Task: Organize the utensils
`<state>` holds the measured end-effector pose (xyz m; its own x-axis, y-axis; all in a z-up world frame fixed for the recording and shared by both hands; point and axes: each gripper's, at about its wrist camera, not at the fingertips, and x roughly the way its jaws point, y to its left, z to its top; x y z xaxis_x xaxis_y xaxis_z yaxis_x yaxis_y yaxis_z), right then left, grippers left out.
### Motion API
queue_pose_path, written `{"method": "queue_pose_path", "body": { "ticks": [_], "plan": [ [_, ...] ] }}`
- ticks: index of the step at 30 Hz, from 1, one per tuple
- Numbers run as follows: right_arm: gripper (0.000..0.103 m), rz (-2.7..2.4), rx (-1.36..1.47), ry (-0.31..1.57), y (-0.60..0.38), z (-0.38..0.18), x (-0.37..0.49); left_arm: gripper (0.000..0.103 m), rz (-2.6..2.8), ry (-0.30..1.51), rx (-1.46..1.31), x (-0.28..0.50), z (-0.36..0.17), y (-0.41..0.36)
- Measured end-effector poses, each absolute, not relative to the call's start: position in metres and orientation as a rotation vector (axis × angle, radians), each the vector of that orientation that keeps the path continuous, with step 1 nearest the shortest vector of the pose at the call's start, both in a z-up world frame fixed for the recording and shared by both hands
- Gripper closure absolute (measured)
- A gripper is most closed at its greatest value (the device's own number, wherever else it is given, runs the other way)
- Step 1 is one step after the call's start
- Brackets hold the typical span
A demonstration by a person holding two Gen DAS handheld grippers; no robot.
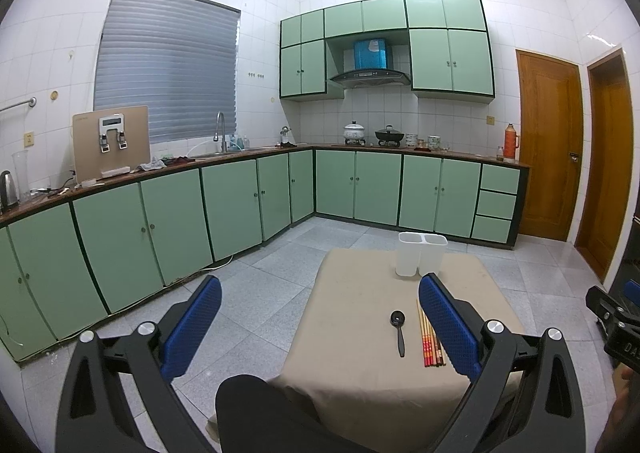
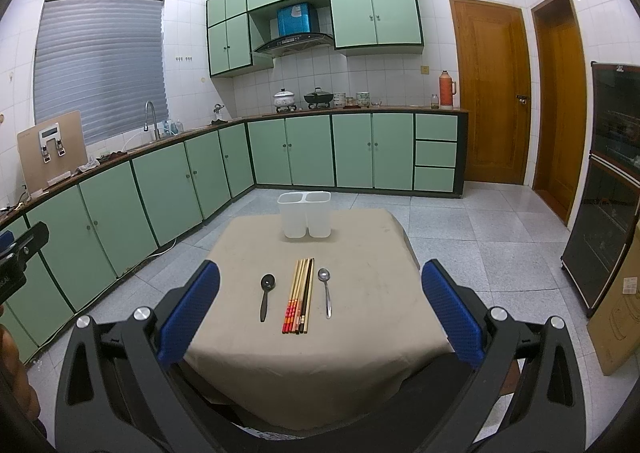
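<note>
Left gripper (image 1: 320, 327): fingers spread wide, empty, raised near the table's left side.
Right gripper (image 2: 320, 315): spread wide, empty, above the near edge.
Table (image 2: 372, 253): beige cloth.
Holder (image 2: 306, 215): white, two compartments, upright at far end.
Chopsticks (image 2: 300, 295): bundled, centred.
Black spoon (image 2: 266, 295): just left of chopsticks.
Metal spoon (image 2: 326, 291): just right of chopsticks.

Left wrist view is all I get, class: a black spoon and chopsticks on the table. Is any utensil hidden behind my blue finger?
Observer: Yes, a metal spoon lies right of the chopsticks.
Operator: Touching them?
Observer: No, bare tablecloth shows between them.
Operator: Is the other gripper open?
Observer: Yes, the right hand-held gripper is open, holding nothing.
</note>
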<state>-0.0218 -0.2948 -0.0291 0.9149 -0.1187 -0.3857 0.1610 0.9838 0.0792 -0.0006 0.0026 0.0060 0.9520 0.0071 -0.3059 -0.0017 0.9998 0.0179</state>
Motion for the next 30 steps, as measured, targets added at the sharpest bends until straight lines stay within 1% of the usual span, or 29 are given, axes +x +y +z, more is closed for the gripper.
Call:
{"method": "queue_pose_path", "body": {
  "ticks": [30],
  "plan": [
    [0.005,-0.144,0.112,0.387,-0.2958,-0.0287,-0.0224,0.006,0.007,0.311,0.017,0.0003,0.0063,0.0015]
  ]
}}
